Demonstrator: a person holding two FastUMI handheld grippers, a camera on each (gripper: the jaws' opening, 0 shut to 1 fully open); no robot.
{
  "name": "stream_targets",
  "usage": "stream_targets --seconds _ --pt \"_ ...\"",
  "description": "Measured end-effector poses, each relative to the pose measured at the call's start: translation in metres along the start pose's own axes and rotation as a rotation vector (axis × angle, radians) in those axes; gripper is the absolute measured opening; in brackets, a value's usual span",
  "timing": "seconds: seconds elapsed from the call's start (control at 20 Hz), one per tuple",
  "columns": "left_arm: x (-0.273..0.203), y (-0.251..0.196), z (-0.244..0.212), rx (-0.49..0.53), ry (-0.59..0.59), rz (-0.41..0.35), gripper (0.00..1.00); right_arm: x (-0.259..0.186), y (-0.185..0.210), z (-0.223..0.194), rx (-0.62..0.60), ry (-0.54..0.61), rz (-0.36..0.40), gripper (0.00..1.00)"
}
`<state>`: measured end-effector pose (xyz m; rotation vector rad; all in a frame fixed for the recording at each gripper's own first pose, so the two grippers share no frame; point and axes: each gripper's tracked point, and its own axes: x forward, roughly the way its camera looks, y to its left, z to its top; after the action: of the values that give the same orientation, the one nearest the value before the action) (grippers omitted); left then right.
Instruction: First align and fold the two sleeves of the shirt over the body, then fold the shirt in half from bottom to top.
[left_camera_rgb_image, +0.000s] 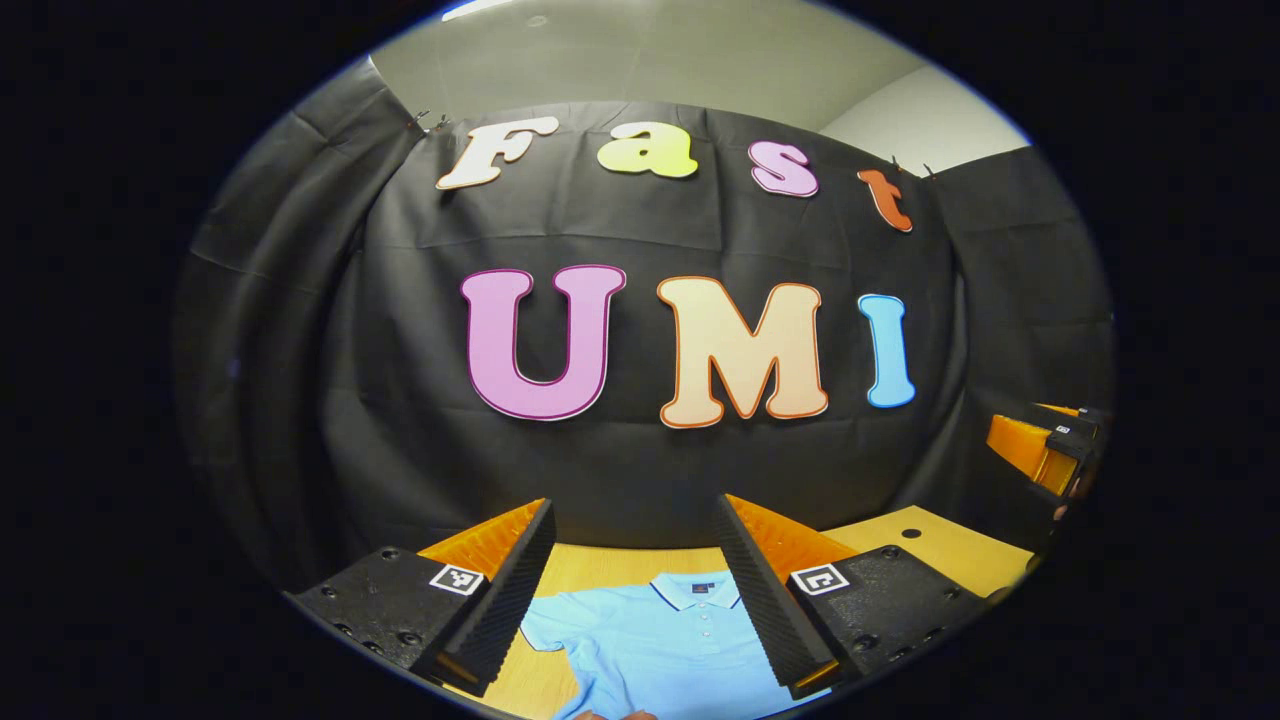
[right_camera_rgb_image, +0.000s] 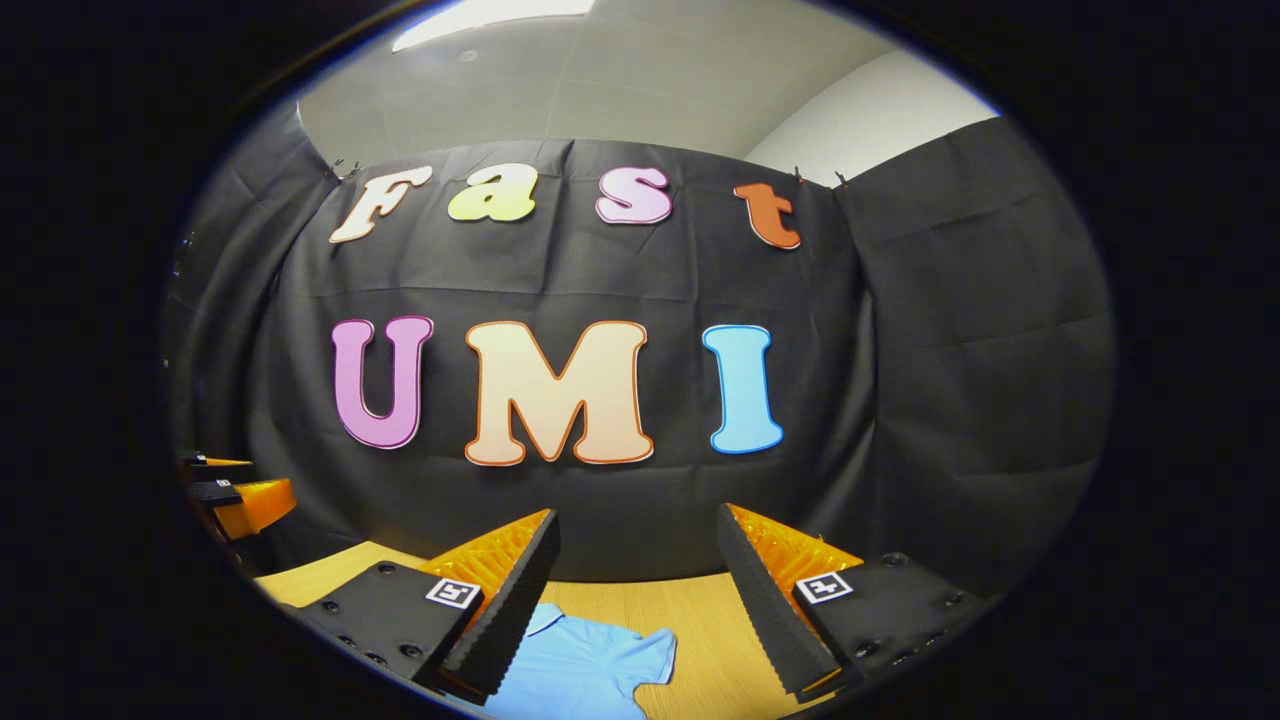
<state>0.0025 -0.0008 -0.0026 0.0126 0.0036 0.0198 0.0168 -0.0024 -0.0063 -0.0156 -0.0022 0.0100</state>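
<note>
A light blue polo shirt (left_camera_rgb_image: 650, 640) lies flat on the wooden table (left_camera_rgb_image: 925, 545), collar toward the far wall. My left gripper (left_camera_rgb_image: 635, 525) hangs above it, open, with nothing between its fingers; the collar and one short sleeve show in the gap. In the right gripper view the shirt (right_camera_rgb_image: 585, 660) lies low and left, its other short sleeve spread out sideways on the table (right_camera_rgb_image: 700, 620). My right gripper (right_camera_rgb_image: 635, 530) is open too, held above the table beside that sleeve. The right gripper (left_camera_rgb_image: 1045, 445) also appears at the far right of the left gripper view, and the left gripper (right_camera_rgb_image: 235, 495) at the far left of the right gripper view.
The black cloth wall (left_camera_rgb_image: 640, 460) stands close behind the table's far edge. A small round hole (left_camera_rgb_image: 910, 533) sits in the tabletop at the right. Bare wood lies right of the shirt sleeve (right_camera_rgb_image: 650, 650).
</note>
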Motion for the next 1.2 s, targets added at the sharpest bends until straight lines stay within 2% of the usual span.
stream_targets --seconds 0.25,0.4,0.55,0.9,1.2 --pt "0.004 0.003 0.003 0.011 -0.014 0.004 0.95 0.011 0.008 -0.011 -0.01 0.014 0.034 0.98" --pt "0.005 0.007 0.005 0.002 -0.036 0.004 0.95 0.03 0.011 -0.036 -0.034 0.048 0.062 0.98" --pt "0.009 0.015 0.005 0.016 -0.046 0.004 0.95 0.053 -0.001 -0.072 -0.055 0.1 0.025 0.98" --pt "0.02 0.053 -0.011 0.026 -0.013 0.076 0.95 0.102 -0.016 -0.172 -0.143 0.248 -0.019 0.99" --pt "0.031 0.075 -0.027 0.028 0.018 0.119 0.95 0.119 -0.034 -0.28 -0.155 0.481 -0.039 1.0"
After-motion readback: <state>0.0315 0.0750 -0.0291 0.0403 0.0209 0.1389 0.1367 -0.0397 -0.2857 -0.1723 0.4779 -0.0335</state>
